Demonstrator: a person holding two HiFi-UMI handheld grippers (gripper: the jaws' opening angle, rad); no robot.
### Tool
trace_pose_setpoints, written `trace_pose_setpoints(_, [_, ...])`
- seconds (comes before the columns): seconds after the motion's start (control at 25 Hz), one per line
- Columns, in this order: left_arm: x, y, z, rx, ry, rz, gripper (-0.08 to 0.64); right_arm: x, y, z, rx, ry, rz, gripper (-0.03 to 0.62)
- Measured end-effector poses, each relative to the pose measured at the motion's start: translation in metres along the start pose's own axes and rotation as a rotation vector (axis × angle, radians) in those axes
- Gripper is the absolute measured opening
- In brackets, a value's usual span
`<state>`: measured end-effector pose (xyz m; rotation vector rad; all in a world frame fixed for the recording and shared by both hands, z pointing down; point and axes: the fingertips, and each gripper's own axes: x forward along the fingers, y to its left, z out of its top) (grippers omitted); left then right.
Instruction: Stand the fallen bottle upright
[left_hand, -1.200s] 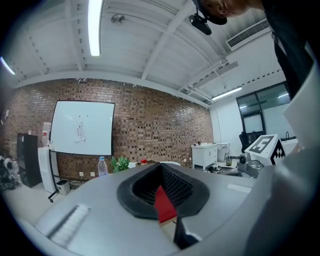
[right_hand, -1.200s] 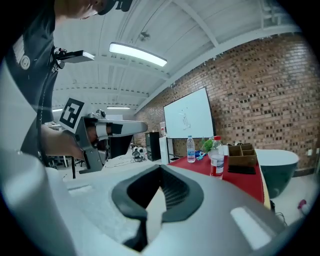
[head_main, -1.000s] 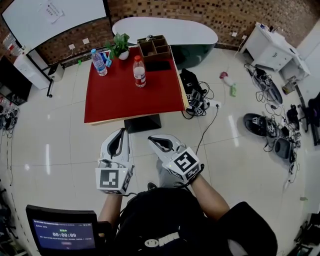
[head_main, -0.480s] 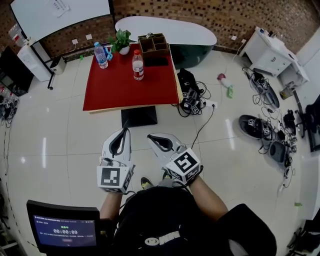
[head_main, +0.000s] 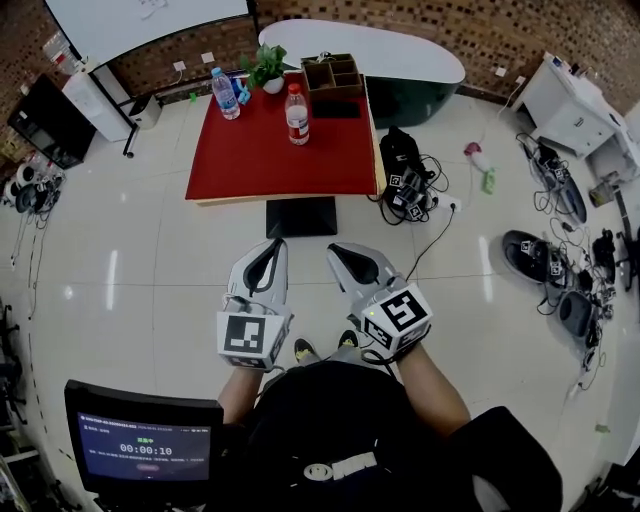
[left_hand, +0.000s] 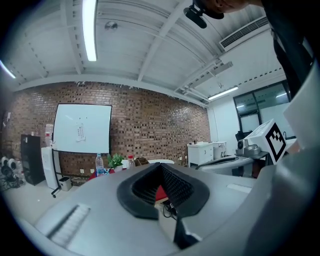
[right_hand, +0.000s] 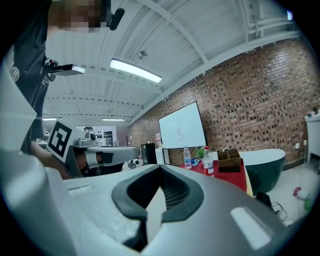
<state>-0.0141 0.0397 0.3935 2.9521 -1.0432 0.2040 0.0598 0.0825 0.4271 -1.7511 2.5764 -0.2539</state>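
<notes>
A red table stands across the floor ahead of me. On it a clear bottle with a red cap and label stands upright. A second bottle with a blue label stands upright near the back left corner. I see no bottle lying down. My left gripper and right gripper hang side by side over the tiled floor, well short of the table, both shut and empty. The left gripper view shows its tips closed with both bottles far off. The right gripper faces the red-label bottle.
A potted plant, a wooden organizer and a black flat item sit at the table's back. Cables and power strips lie right of the table. A whiteboard, a white counter and a monitor surround it.
The table has shifted right in the head view and looks a little nearer. Both grippers moved along with the person, staying shut and side by side.
</notes>
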Motion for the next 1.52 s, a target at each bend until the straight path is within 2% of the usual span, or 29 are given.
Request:
trace_pose_setpoints(0.2, [0.011,-0.011,0.003,-0.004,-0.019,-0.041,0.003,-0.004,-0.013,0.01,-0.001,-0.015,-0.034,0.003])
trace_pose_setpoints(0.68, [0.022,-0.011,0.004,0.057,-0.007,-0.018,0.002,-0.004,-0.025,0.022,-0.007,-0.031,-0.084,0.003])
trace_pose_setpoints(0.88, [0.031,-0.018,0.006,0.061,-0.007,-0.04,0.003,-0.007,-0.032,0.025,-0.01,-0.038,-0.105,0.003])
trace_pose_setpoints(1.52, [0.015,-0.006,-0.002,0.049,0.009,-0.009,0.002,0.008,-0.012,0.018,-0.002,-0.013,-0.069,0.003])
